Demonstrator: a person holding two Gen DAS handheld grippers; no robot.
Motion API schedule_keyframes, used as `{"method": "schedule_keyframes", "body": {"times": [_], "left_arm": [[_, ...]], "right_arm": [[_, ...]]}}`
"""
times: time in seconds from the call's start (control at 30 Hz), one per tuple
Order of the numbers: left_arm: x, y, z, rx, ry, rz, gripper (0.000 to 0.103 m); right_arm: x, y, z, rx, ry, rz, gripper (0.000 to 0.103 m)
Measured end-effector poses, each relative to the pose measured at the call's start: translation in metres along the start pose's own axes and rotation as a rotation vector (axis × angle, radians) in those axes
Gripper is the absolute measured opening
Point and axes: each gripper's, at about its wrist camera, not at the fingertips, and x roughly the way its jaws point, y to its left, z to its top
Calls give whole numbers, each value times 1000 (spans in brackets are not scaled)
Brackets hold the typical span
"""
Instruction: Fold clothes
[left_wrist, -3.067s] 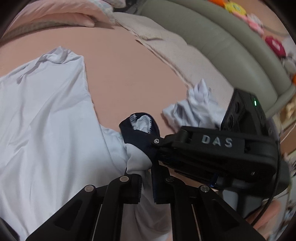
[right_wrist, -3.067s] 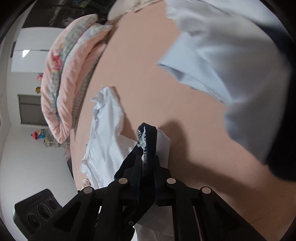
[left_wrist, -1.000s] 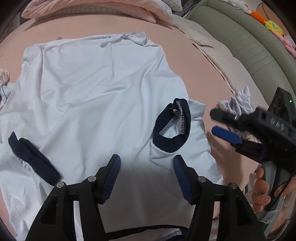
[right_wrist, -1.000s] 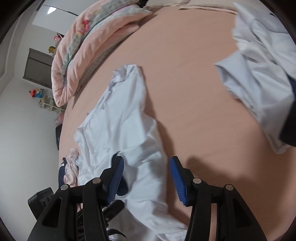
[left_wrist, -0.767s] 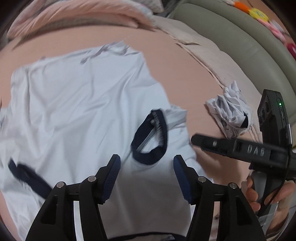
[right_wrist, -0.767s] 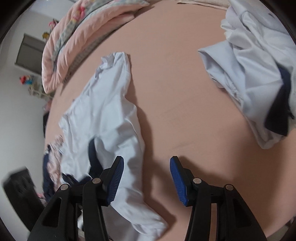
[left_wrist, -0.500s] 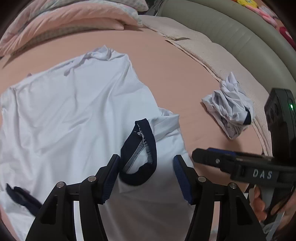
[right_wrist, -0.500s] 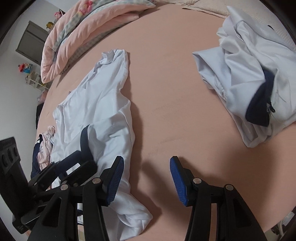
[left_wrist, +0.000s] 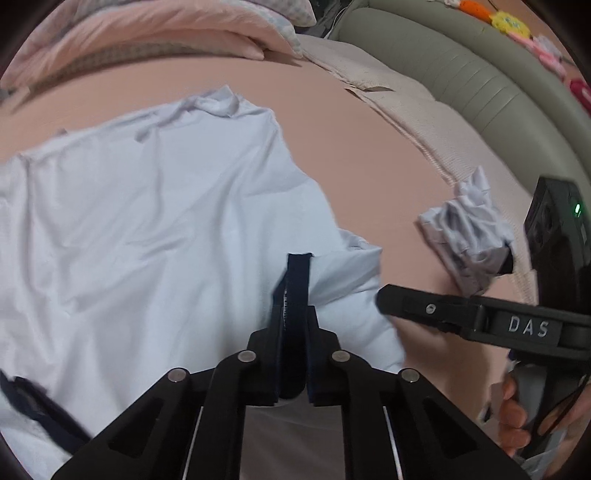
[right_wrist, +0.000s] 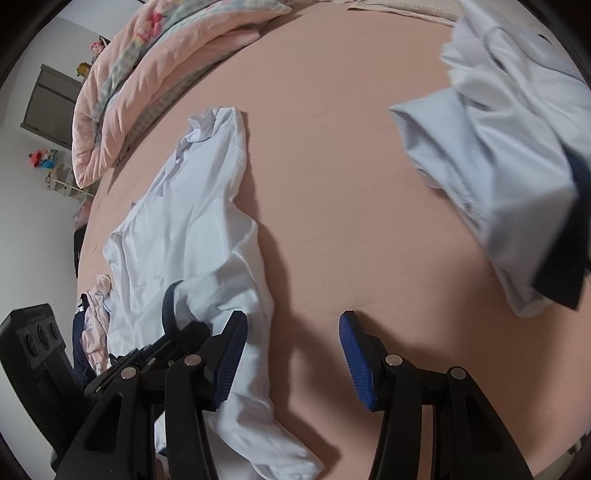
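White T-shirt (left_wrist: 147, 229) — lies spread on the pink bed sheet (left_wrist: 351, 147), hem toward the folded quilt (left_wrist: 147, 40), wrinkled but mostly flat. Navy trim: one sleeve cuff (left_wrist: 295, 280) near the shirt's right edge, a second navy cuff (left_wrist: 33, 406) at its far left.

Left gripper (left_wrist: 293, 332) — jaws have just been closing and now pinch the navy sleeve cuff, which stands up between them in a narrow strip.

Right gripper (right_wrist: 291, 354) — jaws about half open, nothing between them; the left pad hangs over the shirt's edge, the right over bare sheet. In the left wrist view it sits just right of the shirt, a hand (left_wrist: 517, 417) on its handle.

Step in hand, as judged: folding the sleeve inward over the shirt body. To do it well, lift the cuff only enough to clear the fabric, carry it toward the shirt's middle, and lay it flat so the fold line runs straight along the side seam; the free right gripper could press the shirt's edge so the body does not drag.

Room: bare sheet lies open to the shirt's right, up to a crumpled white garment (left_wrist: 469, 236) — well apart from the shirt. Left of the shirt, a small pile of pink and dark clothes (right_wrist: 94, 332) crowds its edge. The quilt is clear of the hem.
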Motion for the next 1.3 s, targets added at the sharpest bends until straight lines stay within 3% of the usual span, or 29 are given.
{"method": "schedule_keyframes", "body": {"times": [0.33, 0.73, 0.9, 1.1, 1.13, 1.2, 1.23, 1.27, 1.3], "left_arm": [[-22, 22, -10, -64, -13, -20, 7], [-21, 31, -24, -107, 27, -36, 7], [-25, 30, -25, -93, 24, -24, 7], [-34, 26, -21, -58, 41, -88, 9], [-36, 27, -21, -56, 43, -106, 14], [-40, 25, -24, -11, 43, -124, 36], [-43, 23, -25, 19, 42, -125, 54], [-46, 21, -28, 48, 32, -113, 62], [-49, 18, -30, 76, 21, -100, 62]], "right_arm": [[6, 12, 9, -18, -36, 15, 51], [21, 28, 11, -99, -37, -44, 51], [22, 30, 13, -113, -58, -35, 51], [26, 35, 17, -151, -51, -21, 52], [24, 36, 17, -161, -51, -15, 52], [22, 37, 16, -173, -49, 2, 52], [22, 36, 16, -175, -46, 1, 51], [21, 36, 15, -181, -43, -6, 52], [20, 36, 14, -191, -42, -17, 52]]}}
